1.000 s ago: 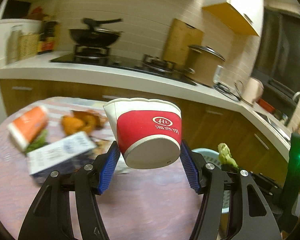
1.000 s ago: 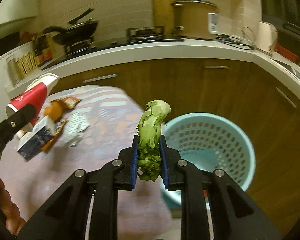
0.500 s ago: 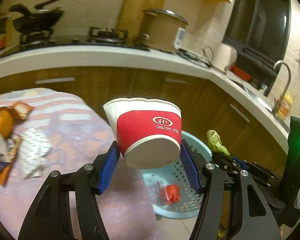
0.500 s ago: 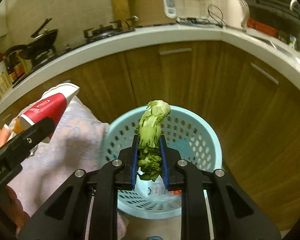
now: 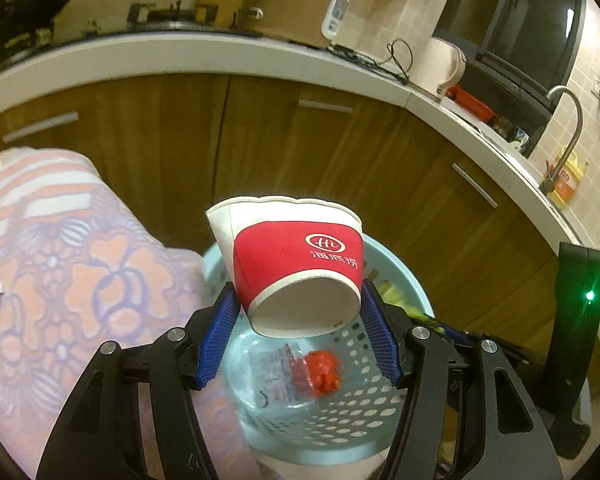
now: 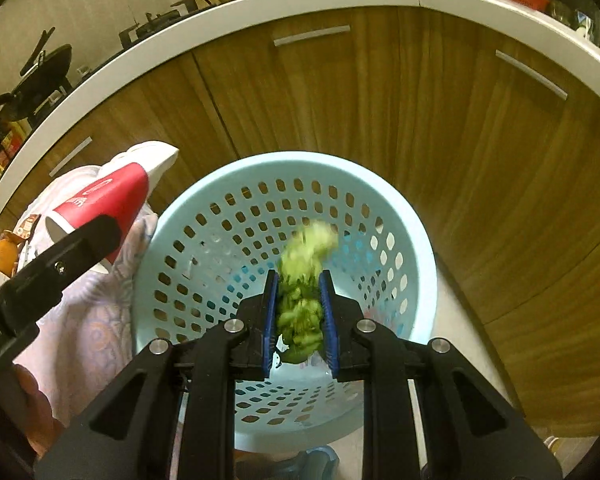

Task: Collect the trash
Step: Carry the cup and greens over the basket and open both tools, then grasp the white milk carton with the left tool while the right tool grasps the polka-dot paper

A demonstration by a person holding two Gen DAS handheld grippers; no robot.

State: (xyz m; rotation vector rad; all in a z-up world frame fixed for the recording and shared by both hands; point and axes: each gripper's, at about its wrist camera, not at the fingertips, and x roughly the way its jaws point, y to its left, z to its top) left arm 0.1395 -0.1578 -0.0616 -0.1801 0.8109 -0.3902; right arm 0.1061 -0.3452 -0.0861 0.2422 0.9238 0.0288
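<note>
Starting at the left of the left wrist view, a floral tablecloth (image 5: 72, 280) covers the table edge, and just right of it the left gripper (image 5: 296, 320) clamps a red-and-white paper cup (image 5: 296, 268) by its lower wall, blue pads (image 5: 220, 328) pressed on both sides. The cup sits tilted, its base toward the camera and its mouth pointing up and away, so its long axis runs roughly along the fingers. Directly behind and beneath it in the lower centre of the frame is the pale blue perforated trash basket (image 5: 400, 380), already holding a clear wrapper (image 5: 276, 372) and a crumpled red scrap (image 5: 320, 372).

In the right wrist view the same cup (image 6: 108, 200) shows at the left edge, over the basket's left rim rather than its middle. At centre, the right gripper (image 6: 298, 308) has its jaws nearly together on a green vegetable scrap (image 6: 300, 280), which stands up along the fingers; its upper part is motion-blurred, so whether it is slipping I cannot tell. The basket (image 6: 412, 280) opening fills the frame right behind the scrap, with wooden cabinet doors (image 6: 460, 140) beyond at the right.

Both loads lie below-forward of nothing but basket, so the drop looks close. The right hand seems better centred; the left probably needs a little more travel toward the basket's middle before letting go.
</note>
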